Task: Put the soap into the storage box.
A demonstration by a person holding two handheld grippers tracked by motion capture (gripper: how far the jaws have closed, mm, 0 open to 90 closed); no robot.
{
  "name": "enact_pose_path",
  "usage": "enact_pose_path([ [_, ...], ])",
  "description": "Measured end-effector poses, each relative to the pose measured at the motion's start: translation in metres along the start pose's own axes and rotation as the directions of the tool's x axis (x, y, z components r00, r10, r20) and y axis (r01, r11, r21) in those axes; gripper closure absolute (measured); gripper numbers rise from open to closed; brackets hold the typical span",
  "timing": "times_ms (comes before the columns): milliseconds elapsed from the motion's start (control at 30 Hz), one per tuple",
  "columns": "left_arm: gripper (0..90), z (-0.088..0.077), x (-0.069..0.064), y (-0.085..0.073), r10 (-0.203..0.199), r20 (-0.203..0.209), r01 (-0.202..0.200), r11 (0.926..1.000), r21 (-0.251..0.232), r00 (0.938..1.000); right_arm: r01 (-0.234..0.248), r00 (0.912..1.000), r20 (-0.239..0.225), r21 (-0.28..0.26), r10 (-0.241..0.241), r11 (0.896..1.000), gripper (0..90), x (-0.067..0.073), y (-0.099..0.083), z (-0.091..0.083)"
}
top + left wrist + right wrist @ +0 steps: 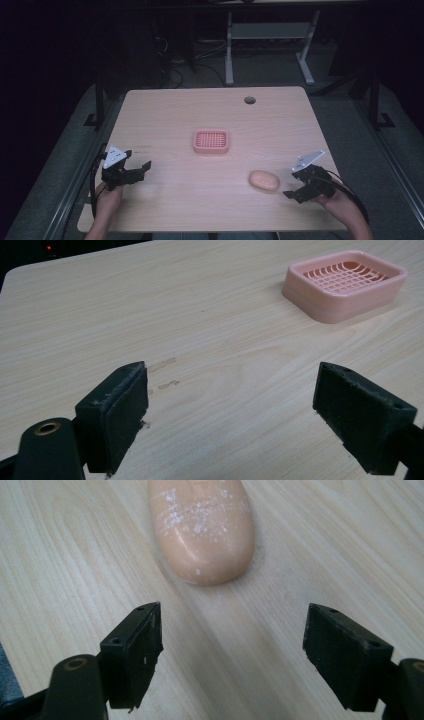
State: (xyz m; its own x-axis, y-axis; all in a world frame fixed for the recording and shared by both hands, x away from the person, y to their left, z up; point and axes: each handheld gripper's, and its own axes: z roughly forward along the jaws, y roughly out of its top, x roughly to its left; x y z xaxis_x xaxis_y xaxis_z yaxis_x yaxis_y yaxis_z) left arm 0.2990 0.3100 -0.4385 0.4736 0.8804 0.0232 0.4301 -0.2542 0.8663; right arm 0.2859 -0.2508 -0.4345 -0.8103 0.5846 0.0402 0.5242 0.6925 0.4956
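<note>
Pale wood-grain desk [200, 115] in a dim room, dark floor around it. Mid-desk sits a pink plastic soap dish [211, 141] with a slatted grid, nothing in it. Toward the near right corner lies a smooth, oval, peach soap bar [264, 180], just ahead of my right tongs [294, 191], jaws apart. My left tongs [141, 169] hover near the left edge, jaws also apart.

On the worktop [165, 107], the soap dish [211, 141] sits mid-frame. The soap [264, 180] lies lower right of it, just left of my right tool [293, 186]. My left tool [141, 169] sits at lower left, well apart.
</note>
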Motion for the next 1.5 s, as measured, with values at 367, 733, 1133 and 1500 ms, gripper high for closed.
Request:
enact_pose_path([
  [367,14.2,0.000,0.001,0.000,-0.006,-0.002,0.006,1.0000,-0.004,1.0000,0.025,0.9996,-0.015,0.020,-0.025,0.999,23.3,0.002,0.014,0.006],
  [733,14.2,0.000,0.001,0.000,-0.004,-0.003,0.004,1.0000,-0.006,1.0000,0.067,0.9976,-0.016,0.030,-0.067,0.997,23.2,0.004,0.031,0.010],
  [1133,14.2,-0.001,0.001,0.000,-0.005,0.001,0.005,1.0000,-0.006,1.0000,0.115,0.9930,-0.031,0.056,-0.114,0.992,23.2,0.007,0.047,0.021],
  [1500,14.2,-0.001,0.002,0.000,-0.005,-0.002,0.005,1.0000,-0.005,1.0000,0.158,0.9870,-0.047,0.089,-0.154,0.983,23.2,0.011,0.063,0.033],
])
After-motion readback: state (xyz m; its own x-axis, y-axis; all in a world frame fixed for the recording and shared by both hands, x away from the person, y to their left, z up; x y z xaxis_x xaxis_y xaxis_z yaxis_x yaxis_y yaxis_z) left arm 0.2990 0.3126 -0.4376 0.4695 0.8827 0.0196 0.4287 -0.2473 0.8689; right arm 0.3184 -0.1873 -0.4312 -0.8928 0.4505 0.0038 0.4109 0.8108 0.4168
